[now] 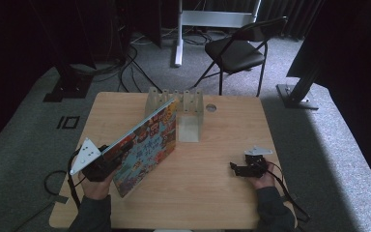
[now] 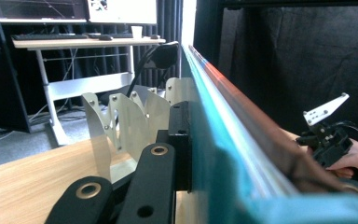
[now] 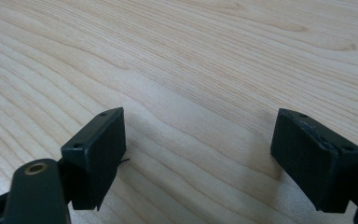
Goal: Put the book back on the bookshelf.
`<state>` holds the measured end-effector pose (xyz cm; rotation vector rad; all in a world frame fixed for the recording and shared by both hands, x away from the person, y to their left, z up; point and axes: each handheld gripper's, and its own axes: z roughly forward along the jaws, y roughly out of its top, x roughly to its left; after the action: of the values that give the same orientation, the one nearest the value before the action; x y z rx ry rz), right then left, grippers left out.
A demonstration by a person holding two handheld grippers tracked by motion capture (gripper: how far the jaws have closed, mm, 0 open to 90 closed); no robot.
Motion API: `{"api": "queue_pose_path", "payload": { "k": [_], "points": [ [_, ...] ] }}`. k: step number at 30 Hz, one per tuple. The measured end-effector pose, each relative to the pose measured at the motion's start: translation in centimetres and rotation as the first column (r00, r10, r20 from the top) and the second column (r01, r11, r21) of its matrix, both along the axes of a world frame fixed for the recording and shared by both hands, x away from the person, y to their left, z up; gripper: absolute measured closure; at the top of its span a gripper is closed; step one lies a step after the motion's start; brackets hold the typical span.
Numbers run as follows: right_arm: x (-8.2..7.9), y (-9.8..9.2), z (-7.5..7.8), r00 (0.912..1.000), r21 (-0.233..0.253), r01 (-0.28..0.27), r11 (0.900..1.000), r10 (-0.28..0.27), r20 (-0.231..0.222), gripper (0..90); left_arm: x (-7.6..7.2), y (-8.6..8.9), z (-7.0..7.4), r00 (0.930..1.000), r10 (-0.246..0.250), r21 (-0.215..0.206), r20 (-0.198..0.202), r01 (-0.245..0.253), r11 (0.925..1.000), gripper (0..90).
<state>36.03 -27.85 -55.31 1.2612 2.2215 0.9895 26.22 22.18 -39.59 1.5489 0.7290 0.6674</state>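
A large flat book with a colourful cover (image 1: 147, 145) is held up on edge, slanting from the table's front left toward the metal rack (image 1: 176, 104) at the back. My left gripper (image 1: 107, 158) is shut on the book's near end. In the left gripper view the book's teal edge (image 2: 223, 140) runs away from the jaws toward the rack's white dividers (image 2: 130, 123). My right gripper (image 1: 235, 168) rests low over the table at the right, open, with bare wood between its fingers (image 3: 98, 149).
The wooden table (image 1: 212, 193) has a round hole (image 1: 211, 108) near its back edge. A black folding chair (image 1: 239, 48) stands behind the table. Cables lie on the carpet at the back left. A desk with a keyboard (image 2: 74, 39) stands farther off.
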Motion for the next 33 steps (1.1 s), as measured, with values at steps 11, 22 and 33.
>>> {"api": "queue_pose_path", "payload": {
  "k": [11,22,33],
  "points": [
    [0.01,-0.01,0.00,1.0000,0.000,0.000,1.000,0.000,0.000,17.6,0.33,-0.01,0.28,0.9997,0.023,0.003,0.007,-0.023,0.9997,80.8],
    [0.01,-0.01,0.00,1.0000,0.000,0.000,1.000,0.000,0.000,17.6,0.49,0.24,0.40,0.9985,0.054,0.006,0.013,-0.054,0.9985,80.8],
    [0.01,-0.01,0.00,1.0000,0.000,0.000,1.000,0.000,0.000,17.6,0.80,0.22,0.37,0.9975,0.071,0.006,0.004,-0.071,0.9975,80.8]
  ]
}}
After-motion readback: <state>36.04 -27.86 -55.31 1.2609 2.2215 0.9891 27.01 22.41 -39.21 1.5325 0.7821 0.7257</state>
